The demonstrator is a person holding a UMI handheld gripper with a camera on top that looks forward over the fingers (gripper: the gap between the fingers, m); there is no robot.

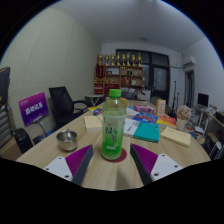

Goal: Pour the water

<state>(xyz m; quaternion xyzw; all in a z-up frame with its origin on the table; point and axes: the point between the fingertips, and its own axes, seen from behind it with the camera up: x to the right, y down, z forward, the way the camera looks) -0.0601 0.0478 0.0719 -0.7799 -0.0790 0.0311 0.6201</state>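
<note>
A clear plastic bottle (114, 126) with a green cap and a green label is seen standing upright on a light wooden table (45, 152), between the two fingers of the gripper (113, 163). The magenta pads (80, 163) are spread apart, and a gap is left at either side of the bottle's base, so the bottle is carried by the table and not pinched. A small metal bowl (67, 139) is set on the table to the left of the bottle, near it but not touching. Beyond the bottle, a teal book (147, 131), boxes and papers are scattered over the table's far right part. Black office chairs (66, 103) are placed behind the table, and shelves (124, 72) are ranged along the back wall
</note>
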